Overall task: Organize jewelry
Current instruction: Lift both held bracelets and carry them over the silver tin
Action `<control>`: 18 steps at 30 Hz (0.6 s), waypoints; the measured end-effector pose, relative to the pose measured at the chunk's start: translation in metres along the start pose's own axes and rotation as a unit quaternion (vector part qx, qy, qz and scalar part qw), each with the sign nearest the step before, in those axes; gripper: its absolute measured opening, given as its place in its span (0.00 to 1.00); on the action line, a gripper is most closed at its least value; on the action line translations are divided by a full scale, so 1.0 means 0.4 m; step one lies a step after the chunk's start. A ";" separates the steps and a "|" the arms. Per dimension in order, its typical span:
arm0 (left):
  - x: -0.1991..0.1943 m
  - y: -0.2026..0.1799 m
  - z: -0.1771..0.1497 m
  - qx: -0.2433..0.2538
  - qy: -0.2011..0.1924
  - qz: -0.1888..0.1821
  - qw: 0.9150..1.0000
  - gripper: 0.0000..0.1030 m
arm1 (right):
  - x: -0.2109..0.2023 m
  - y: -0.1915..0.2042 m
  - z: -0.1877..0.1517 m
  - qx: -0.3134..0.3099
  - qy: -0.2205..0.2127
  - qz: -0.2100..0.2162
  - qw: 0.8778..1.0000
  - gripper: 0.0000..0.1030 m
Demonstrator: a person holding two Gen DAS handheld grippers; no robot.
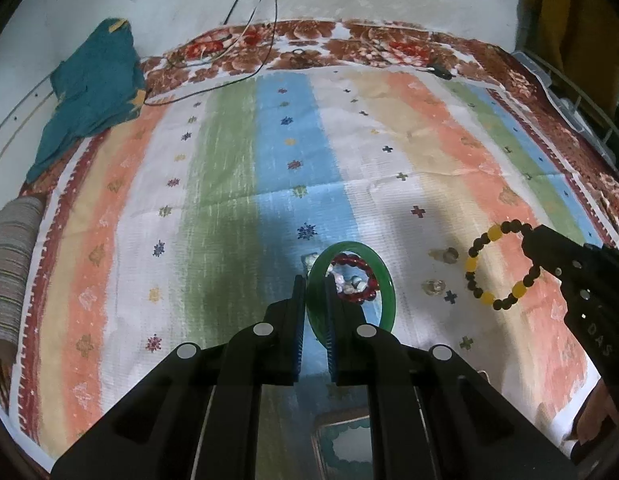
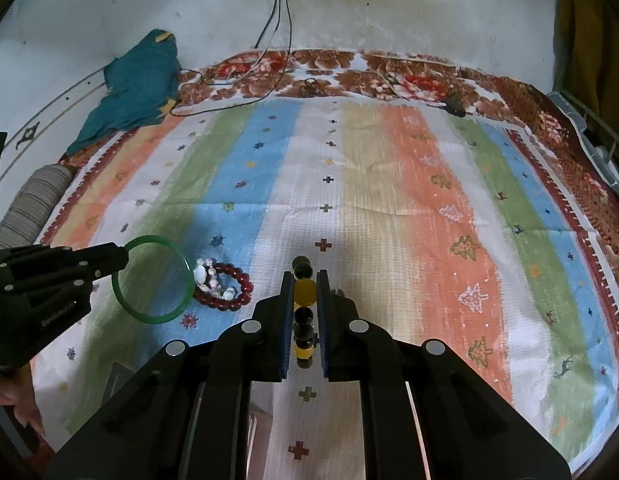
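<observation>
My left gripper (image 1: 315, 284) is shut on a green bangle (image 1: 383, 280) and holds it above the striped cloth; it also shows in the right wrist view (image 2: 123, 256) with the bangle (image 2: 151, 318). My right gripper (image 2: 305, 276) is shut on a yellow and black bead bracelet (image 2: 303, 292); in the left wrist view this gripper (image 1: 529, 240) holds the bracelet (image 1: 487, 298) hanging. A red bead bracelet (image 2: 239, 280) and a pale bead piece (image 2: 207, 276) lie on the cloth between them.
Two small clear pieces (image 1: 449, 255) (image 1: 435, 287) lie on the cloth. A box lid (image 1: 341, 440) sits below my left gripper. A teal cloth (image 1: 89, 92), a rolled mat (image 1: 9, 264) and cables (image 1: 237, 48) lie at the far left and back.
</observation>
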State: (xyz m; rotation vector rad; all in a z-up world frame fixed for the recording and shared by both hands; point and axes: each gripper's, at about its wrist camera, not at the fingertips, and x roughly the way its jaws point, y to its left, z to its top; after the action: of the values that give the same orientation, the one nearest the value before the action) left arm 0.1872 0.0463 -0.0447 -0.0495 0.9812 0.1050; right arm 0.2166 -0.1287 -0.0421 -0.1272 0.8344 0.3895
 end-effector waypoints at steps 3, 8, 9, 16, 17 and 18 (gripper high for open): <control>-0.011 -0.004 -0.006 0.000 -0.002 -0.004 1.000 0.08 | -0.014 0.006 -0.005 -0.002 -0.005 0.003 1.000 0.11; -0.036 -0.005 -0.017 -0.004 -0.010 -0.008 1.000 0.08 | -0.041 0.014 -0.012 -0.005 -0.015 0.009 1.000 0.11; -0.040 -0.004 -0.018 -0.005 -0.011 -0.009 1.000 0.08 | -0.049 0.017 -0.013 -0.006 -0.018 0.011 1.000 0.11; -0.082 -0.007 -0.037 -0.004 -0.025 -0.008 1.000 0.08 | -0.096 0.038 -0.021 -0.017 -0.040 0.020 0.999 0.12; -0.087 -0.008 -0.039 -0.003 -0.027 -0.008 1.000 0.08 | -0.101 0.040 -0.021 -0.017 -0.043 0.021 0.999 0.12; -0.092 -0.008 -0.041 -0.003 -0.029 -0.007 1.000 0.08 | -0.105 0.043 -0.023 -0.018 -0.045 0.022 0.999 0.12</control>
State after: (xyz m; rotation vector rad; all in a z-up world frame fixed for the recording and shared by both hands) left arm 0.1536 0.0391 -0.0233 -0.0586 0.9222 0.0954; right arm 0.1782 -0.1272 -0.0165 -0.1247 0.7431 0.4488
